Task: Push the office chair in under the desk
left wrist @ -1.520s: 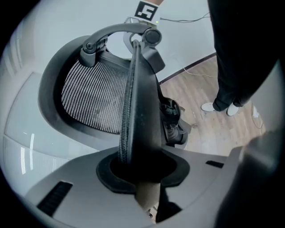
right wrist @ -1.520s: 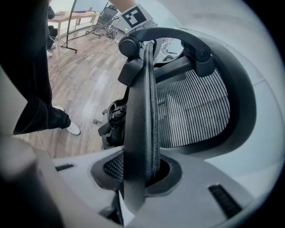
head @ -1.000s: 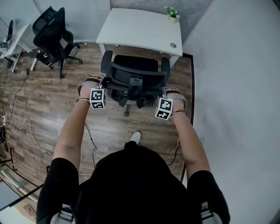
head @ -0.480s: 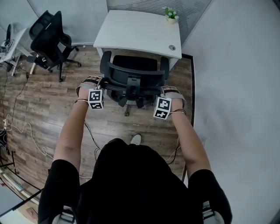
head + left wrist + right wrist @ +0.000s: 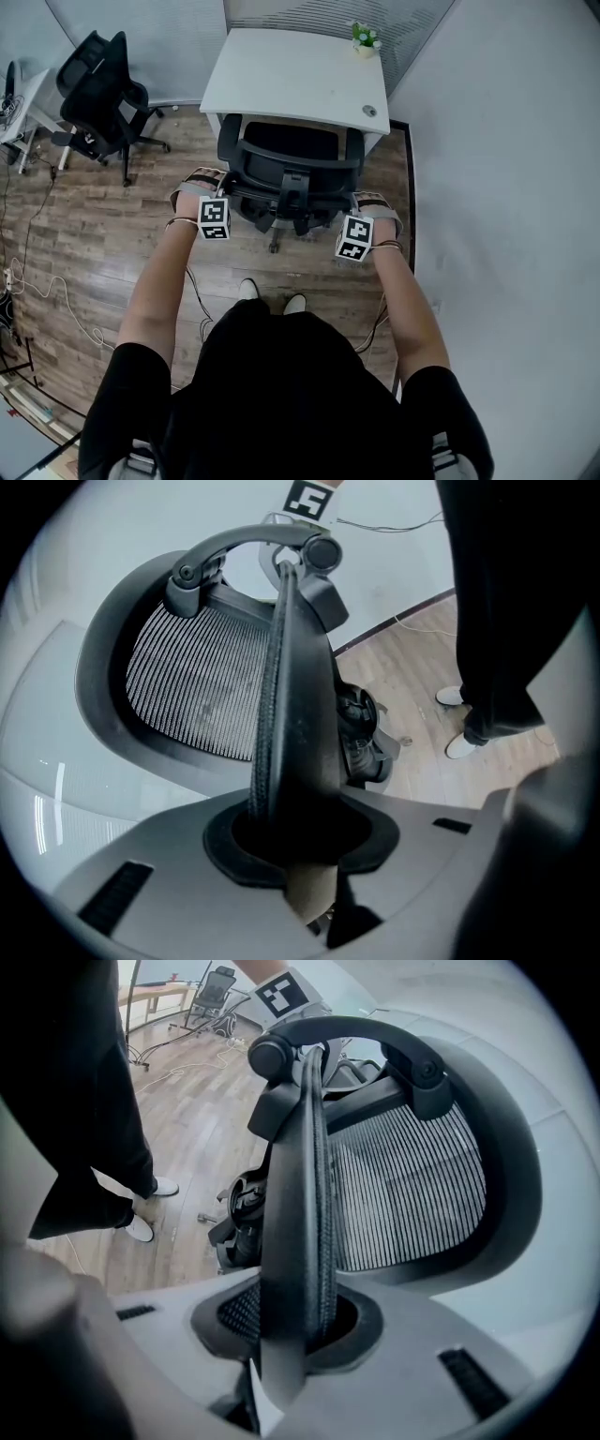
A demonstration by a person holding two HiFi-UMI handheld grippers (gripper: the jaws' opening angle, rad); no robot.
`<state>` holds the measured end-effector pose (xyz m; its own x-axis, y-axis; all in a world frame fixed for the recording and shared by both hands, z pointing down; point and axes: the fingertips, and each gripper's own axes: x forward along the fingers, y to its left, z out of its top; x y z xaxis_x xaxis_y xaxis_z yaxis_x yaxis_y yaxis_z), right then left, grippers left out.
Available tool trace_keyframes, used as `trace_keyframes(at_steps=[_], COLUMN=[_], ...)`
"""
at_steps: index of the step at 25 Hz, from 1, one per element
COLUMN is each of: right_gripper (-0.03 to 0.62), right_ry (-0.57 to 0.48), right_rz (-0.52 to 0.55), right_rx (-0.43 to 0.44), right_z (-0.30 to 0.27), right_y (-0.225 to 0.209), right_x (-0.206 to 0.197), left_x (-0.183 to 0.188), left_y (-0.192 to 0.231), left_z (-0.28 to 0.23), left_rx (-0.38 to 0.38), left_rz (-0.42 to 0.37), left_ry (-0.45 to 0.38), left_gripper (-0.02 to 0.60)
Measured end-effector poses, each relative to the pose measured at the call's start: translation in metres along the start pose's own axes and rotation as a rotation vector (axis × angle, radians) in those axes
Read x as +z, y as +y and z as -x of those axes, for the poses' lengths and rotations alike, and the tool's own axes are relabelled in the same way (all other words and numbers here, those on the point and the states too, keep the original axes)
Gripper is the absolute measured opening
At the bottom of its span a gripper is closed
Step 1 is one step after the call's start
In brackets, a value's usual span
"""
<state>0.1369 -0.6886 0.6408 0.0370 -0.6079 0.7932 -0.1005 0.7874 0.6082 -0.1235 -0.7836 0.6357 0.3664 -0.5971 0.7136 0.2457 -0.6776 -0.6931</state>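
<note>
A black mesh office chair [image 5: 291, 161] stands with its seat partly under the white desk [image 5: 286, 75], its backrest towards me. My left gripper [image 5: 208, 190] is shut on the backrest's left edge, and my right gripper [image 5: 364, 208] is shut on its right edge. In the left gripper view the backrest rim [image 5: 292, 705] runs straight down between the jaws of the left gripper [image 5: 302, 841]. The right gripper view shows the same: the rim [image 5: 295, 1194] is clamped in the right gripper [image 5: 291, 1321]. The chair's base is mostly hidden under the backrest.
A grey wall [image 5: 506, 187] runs close along the chair's right side. A second black chair [image 5: 94, 80] stands at the far left beside another desk [image 5: 19, 94]. A small potted plant [image 5: 364, 37] sits on the white desk. Cables [image 5: 47, 291] lie on the wooden floor.
The chair and both grippers have shifted a little towards the desk. The person has stepped forward, and a second shoe now shows behind the chair.
</note>
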Motion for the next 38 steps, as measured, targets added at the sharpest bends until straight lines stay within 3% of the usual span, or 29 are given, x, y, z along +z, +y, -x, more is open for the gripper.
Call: trace_keyframes(at_steps=[4, 17, 21, 29, 33, 38], right_gripper=[0.087, 0.088, 0.089, 0.174, 0.187, 0.186], right_ry=[0.006, 0.003, -0.006, -0.097, -0.117, -0.166], right_rz=[-0.003, -0.010, -0.020, -0.155, -0.168, -0.218], right_rx=[-0.007, -0.018, 0.016, 0.179, 0.143, 0.104], right_z=[-0.005, -0.007, -0.007, 0.016, 0.036, 0.060], right_y=[-0.017, -0.011, -0.007, -0.013, -0.022, -0.021], right_x=[0.006, 0.004, 0.005, 0.014, 0.015, 0.020], left_x=[-0.009, -0.008, -0.008, -0.002, 0.003, 0.009], left_y=[0.014, 0.014, 0.012, 0.015, 0.021, 0.022], left_z=[-0.006, -0.010, -0.010, 0.000, 0.019, 0.047], left_rx=[-0.002, -0.003, -0.017, -0.068, -0.029, 0.014], left_rz=[-0.009, -0.023, -0.015, 0.138, 0.166, 0.261], left_ry=[-0.012, -0.024, -0.028, -0.074, -0.110, -0.166], left_gripper=[0.083, 0.086, 0.094, 0.224, 0.229, 0.229])
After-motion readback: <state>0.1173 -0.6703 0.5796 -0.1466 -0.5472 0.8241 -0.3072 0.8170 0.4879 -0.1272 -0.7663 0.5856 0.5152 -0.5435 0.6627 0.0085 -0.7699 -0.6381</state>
